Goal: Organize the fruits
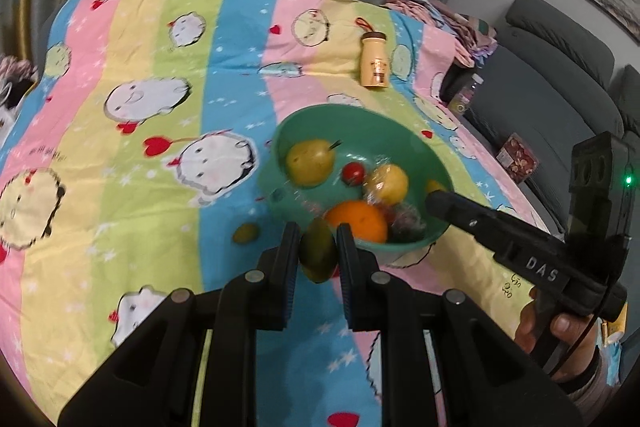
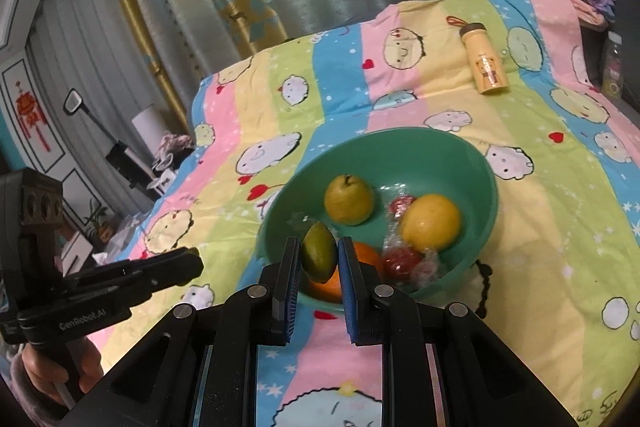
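**Mia:** What is the left gripper [image 1: 318,255] doing?

**Ben:** It is squeezing a small green fruit [image 1: 318,253]. The fruit stands tall between the two fingers, with its long way going up and down.

**Mia:** And the right gripper [image 2: 319,257]?

**Ben:** Same thing! It is clamped on its own little green fruit [image 2: 319,255], also standing up and down.

**Mia:** Where does the fruit go?

**Ben:** I think into the green bowl [image 1: 316,119]. It sits on the stripy cloth [image 1: 152,155] with a pear [image 1: 310,163], a yellow fruit [image 1: 386,183], an orange [image 1: 358,223], a small red fruit [image 1: 354,173] and some wrapped bits.

**Mia:** Which claw is closer?

**Ben:** The right one. From the left camera its tip looks like it is already over the bowl's far side. The left one is just at the near rim, so the bowl lies straight ahead of it.

**Mia:** Anything left out?

**Ben:** One more small green fruit [image 1: 245,233] lies on the cloth just beside the bowl, on the left claw's side. A yellow bottle [image 1: 374,61] stands well behind.
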A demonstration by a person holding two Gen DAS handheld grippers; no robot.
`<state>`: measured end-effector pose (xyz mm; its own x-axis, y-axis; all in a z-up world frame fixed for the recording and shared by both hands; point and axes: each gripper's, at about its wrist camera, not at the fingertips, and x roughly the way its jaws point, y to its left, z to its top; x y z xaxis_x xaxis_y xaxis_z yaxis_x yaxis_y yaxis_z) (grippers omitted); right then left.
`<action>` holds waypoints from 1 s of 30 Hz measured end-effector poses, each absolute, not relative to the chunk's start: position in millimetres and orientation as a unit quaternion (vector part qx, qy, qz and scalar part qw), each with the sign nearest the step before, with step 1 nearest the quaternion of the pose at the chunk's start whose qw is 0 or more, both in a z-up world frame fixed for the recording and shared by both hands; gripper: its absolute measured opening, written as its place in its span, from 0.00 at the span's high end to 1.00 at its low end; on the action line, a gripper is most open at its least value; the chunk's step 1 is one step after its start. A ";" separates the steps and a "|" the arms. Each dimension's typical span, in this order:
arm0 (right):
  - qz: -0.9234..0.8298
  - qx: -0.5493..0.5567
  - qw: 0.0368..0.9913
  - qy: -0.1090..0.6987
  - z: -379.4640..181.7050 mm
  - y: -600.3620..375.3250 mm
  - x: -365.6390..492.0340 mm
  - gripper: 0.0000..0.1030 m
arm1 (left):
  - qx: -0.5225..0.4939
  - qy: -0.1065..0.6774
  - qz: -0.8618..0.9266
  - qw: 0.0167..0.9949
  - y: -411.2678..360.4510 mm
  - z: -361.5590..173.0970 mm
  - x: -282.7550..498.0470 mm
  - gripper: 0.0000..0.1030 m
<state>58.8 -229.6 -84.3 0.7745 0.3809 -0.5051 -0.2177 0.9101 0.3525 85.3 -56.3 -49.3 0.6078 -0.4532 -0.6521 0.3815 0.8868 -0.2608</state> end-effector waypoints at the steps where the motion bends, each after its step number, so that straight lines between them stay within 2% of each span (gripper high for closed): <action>1: 0.158 0.141 0.932 0.294 -84.8 -233.0 59.4 0.80 | -0.045 0.376 -0.236 0.895 -60.4 -48.6 87.6 0.82; 30: 0.150 0.153 0.930 0.299 -99.6 -262.7 85.2 0.80 | 0.015 0.399 -0.252 0.881 -124.0 -65.1 138.0 0.83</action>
